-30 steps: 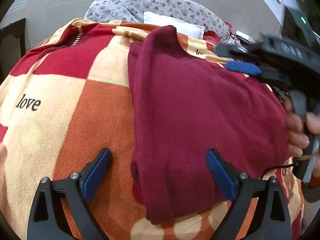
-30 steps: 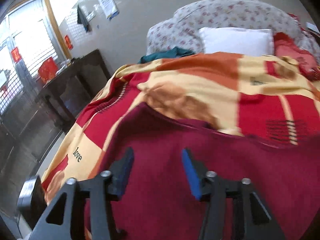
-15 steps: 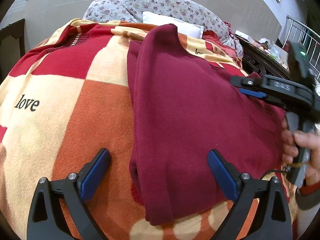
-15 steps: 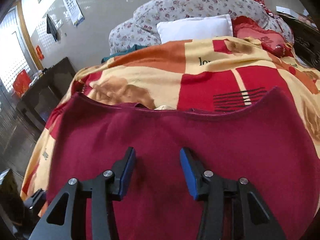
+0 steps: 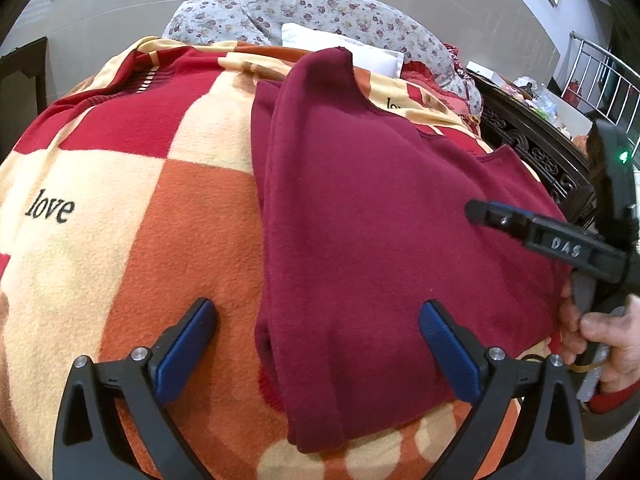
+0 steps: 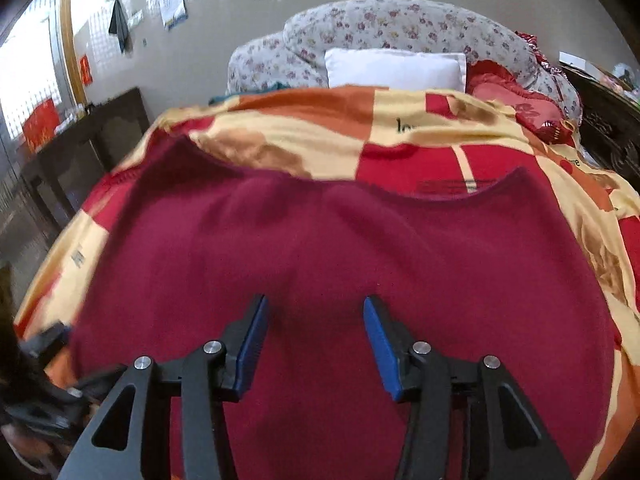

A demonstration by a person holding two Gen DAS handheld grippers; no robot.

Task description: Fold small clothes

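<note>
- Maroon garment (image 5: 360,232) lies folded lengthwise on your checked red, orange and cream blanket (image 5: 132,200), with a white pillow (image 6: 396,68) and floral bedding (image 6: 400,28) by the grey wall.
- Your left gripper (image 5: 320,344) gapes wide, empty, straddling the garment's near edge.
- Your right gripper (image 6: 314,344) hovers half open over the cloth, gripping nothing.

The checkered blanket (image 5: 120,200) carries the black printed word "love" at its left side. The right claw (image 5: 492,214) body bears the raised letters "DAS". The wall poster text is illegible.
</note>
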